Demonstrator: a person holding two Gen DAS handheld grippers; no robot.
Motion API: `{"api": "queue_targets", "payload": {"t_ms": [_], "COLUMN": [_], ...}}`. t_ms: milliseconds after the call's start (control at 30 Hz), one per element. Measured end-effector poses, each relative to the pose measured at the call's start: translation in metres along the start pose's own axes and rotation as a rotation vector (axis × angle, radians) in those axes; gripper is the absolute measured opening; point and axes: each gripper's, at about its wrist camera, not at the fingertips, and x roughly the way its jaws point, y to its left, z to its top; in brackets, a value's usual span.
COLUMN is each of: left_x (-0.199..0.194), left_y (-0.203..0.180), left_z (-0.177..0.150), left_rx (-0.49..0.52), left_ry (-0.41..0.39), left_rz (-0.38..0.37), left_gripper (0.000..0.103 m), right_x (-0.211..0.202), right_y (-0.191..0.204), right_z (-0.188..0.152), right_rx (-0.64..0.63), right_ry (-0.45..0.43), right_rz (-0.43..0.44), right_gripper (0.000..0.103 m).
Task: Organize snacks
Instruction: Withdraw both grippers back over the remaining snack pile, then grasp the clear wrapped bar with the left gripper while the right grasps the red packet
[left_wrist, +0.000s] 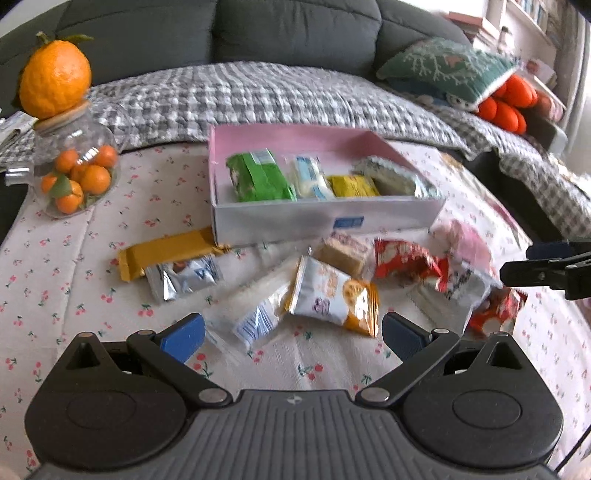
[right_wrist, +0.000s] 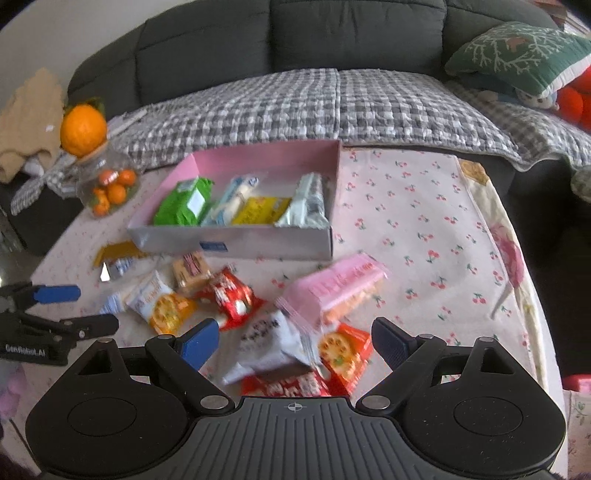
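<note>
Oddly, the only writing I can read is "GenRobot.AI" on my left tongs (right_wrist: 74, 308), which stand wide and empty. My right tongs (right_wrist: 291, 341) gape too, over loose snack packets (right_wrist: 229, 299) on the surface (right_wrist: 424, 221), their blurred print unreadable. Four more packets lie in the pink-lined box (right_wrist: 258, 242).

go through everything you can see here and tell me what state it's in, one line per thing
Box: open, no lid on it, four snack packets lined up inside.
Green packet: sealed, lying in the box.
Glass jar: closed with a wooden lid, small oranges inside.
Big orange: sitting on the jar lid.
Loose packets: sealed, scattered on the tablecloth.
Left gripper: open, empty.
Right gripper: open, empty.
</note>
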Motion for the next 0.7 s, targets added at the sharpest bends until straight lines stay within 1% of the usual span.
{"api": "queue_targets", "payload": {"t_ms": [100, 200, 267, 433, 533, 600, 667, 700], "left_x": [0.004, 0.010, 0.015, 0.028, 0.032, 0.035, 0.035, 0.035], "left_y": [0.001, 0.010, 0.016, 0.025, 0.027, 0.028, 0.030, 0.030], "left_z": [-0.005, -0.009, -0.011, -0.010, -0.007, -0.006, -0.004, -0.003], "left_rx": [0.058, 0.056, 0.058, 0.082, 0.104, 0.106, 0.098, 0.099], "left_ry": [-0.025, -0.032, -0.033, -0.029, -0.029, -0.019, -0.016, -0.014], "left_rz": [0.016, 0.014, 0.013, 0.054, 0.044, 0.038, 0.019, 0.015], "left_gripper": [0.102, 0.102, 0.102, 0.097, 0.090, 0.080, 0.076, 0.071], "right_x": [0.002, 0.005, 0.008, 0.019, 0.022, 0.023, 0.023, 0.023], "right_y": [0.001, 0.002, 0.001, -0.003, -0.007, -0.009, -0.010, -0.009], "right_z": [-0.011, -0.025, -0.033, -0.049, -0.050, -0.048, -0.047, -0.047], "right_rx": [-0.065, -0.097, -0.093, -0.023, 0.003, 0.009, 0.016, 0.018], "right_ry": [0.012, 0.025, 0.033, 0.027, 0.003, 0.006, 0.011, 0.017], "right_rz": [-0.014, -0.020, -0.015, -0.022, -0.039, -0.046, -0.048, -0.055], "right_gripper": [0.092, 0.092, 0.092, 0.092, 0.092, 0.092, 0.092, 0.092]}}
